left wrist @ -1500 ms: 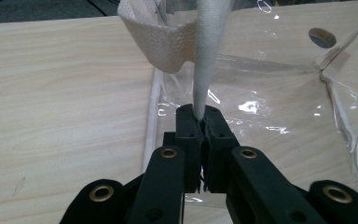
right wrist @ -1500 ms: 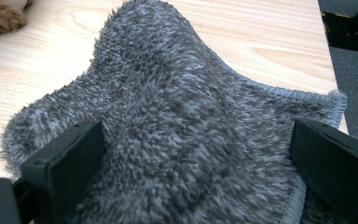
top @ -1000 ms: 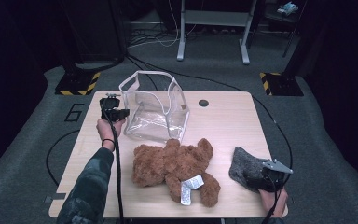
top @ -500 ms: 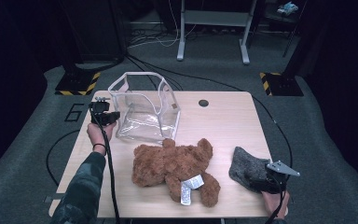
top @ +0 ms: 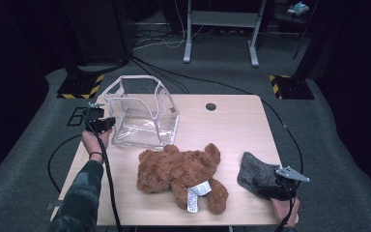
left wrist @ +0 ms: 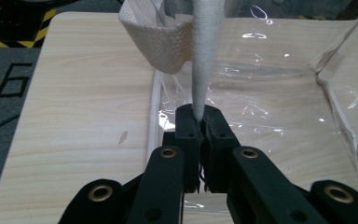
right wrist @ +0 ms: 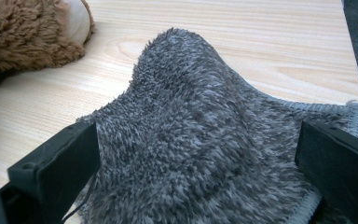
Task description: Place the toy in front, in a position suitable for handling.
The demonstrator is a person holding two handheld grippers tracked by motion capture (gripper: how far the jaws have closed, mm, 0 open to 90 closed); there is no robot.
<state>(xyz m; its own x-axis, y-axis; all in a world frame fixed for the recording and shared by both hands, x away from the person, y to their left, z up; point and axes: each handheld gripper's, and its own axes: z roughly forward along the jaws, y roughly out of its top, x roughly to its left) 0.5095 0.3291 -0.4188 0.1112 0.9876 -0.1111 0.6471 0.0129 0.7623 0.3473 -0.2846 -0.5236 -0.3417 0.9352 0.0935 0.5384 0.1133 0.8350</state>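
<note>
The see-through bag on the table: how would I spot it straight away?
Start at the wooden table and go to its far left corner. There the clear plastic bag stands open, behind the brown teddy bear. It alone is transparent, with white fabric trim.

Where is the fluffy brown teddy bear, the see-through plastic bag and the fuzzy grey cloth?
Fluffy brown teddy bear (top: 174,170): high view, on its belly.
See-through plastic bag (top: 147,113): high view, on its front wall.
Fuzzy grey cloth (right wrist: 200,135): right gripper view, on its raised middle.
</note>
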